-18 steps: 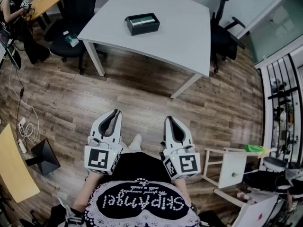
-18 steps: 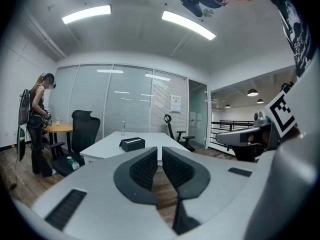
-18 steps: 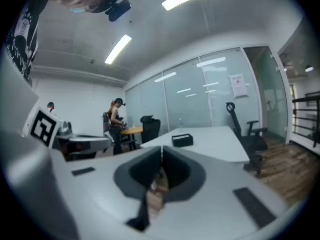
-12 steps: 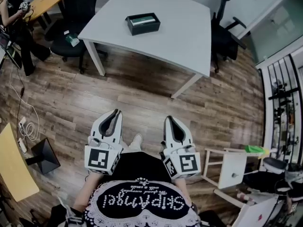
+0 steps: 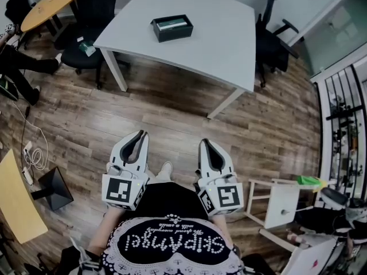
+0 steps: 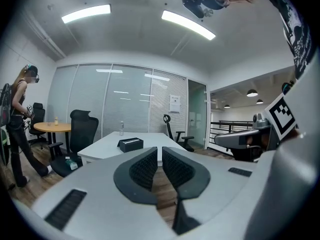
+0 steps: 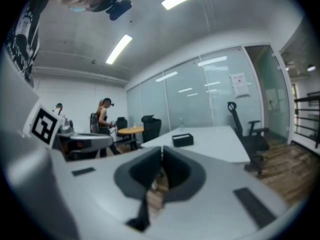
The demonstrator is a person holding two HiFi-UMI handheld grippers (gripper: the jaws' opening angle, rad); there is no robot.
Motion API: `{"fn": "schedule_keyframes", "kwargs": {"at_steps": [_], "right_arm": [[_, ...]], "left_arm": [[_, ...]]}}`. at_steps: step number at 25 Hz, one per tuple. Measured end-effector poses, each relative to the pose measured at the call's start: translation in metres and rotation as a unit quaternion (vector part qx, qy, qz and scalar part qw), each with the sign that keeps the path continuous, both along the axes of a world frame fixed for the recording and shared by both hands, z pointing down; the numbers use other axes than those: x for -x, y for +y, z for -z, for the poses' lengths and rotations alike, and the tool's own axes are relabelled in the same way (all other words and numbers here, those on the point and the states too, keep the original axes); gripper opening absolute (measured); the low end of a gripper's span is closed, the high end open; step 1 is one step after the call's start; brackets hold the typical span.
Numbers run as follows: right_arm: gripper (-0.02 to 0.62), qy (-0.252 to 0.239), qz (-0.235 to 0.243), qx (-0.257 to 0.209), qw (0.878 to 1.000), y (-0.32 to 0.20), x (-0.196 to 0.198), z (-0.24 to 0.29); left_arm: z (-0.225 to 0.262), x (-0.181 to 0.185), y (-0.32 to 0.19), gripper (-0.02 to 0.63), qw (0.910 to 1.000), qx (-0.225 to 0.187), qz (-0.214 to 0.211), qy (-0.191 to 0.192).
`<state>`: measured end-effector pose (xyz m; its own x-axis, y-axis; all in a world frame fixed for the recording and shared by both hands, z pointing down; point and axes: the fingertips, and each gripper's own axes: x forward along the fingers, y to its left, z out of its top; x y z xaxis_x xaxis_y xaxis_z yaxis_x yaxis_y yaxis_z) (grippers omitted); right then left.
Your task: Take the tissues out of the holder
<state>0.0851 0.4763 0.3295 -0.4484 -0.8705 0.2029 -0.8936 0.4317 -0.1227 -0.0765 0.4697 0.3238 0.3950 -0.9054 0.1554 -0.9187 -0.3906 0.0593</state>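
A black tissue holder (image 5: 172, 28) with white tissue showing in its top slot sits on the white table (image 5: 223, 44), far ahead of me; it is also small in the left gripper view (image 6: 131, 144) and the right gripper view (image 7: 183, 139). My left gripper (image 5: 140, 137) and right gripper (image 5: 206, 146) are held side by side close to my body over the wooden floor, well short of the table. Both point forward, jaws together, nothing between them.
Black office chairs stand left (image 5: 86, 44) and right (image 5: 274, 36) of the table. A person (image 5: 14, 56) moves at the far left by a round wooden table (image 5: 47, 7). A white stool (image 5: 282, 205) is at my right, cables and a black stand (image 5: 53, 189) at my left.
The person at the far left has moved further left and down in the view. Both grippers have stayed where they were.
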Motion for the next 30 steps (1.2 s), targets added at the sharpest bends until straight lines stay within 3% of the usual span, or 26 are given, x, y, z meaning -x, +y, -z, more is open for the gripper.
{"fn": "schedule_keyframes", "kwargs": {"at_steps": [6, 19, 30], "right_arm": [[0.035, -0.030, 0.005, -0.012, 0.999, 0.002, -0.011, 0.003], [0.035, -0.025, -0.005, 0.014, 1.000, -0.004, -0.018, -0.012], [0.035, -0.014, -0.016, 0.045, 0.999, -0.054, -0.002, -0.023]], "left_arm": [[-0.002, -0.012, 0.003, 0.052, 0.9999, 0.003, -0.006, -0.009], [-0.007, -0.004, -0.003, 0.041, 0.9999, 0.011, -0.010, -0.006], [-0.015, 0.018, -0.062, 0.041, 0.9997, 0.023, -0.010, 0.005]]}}
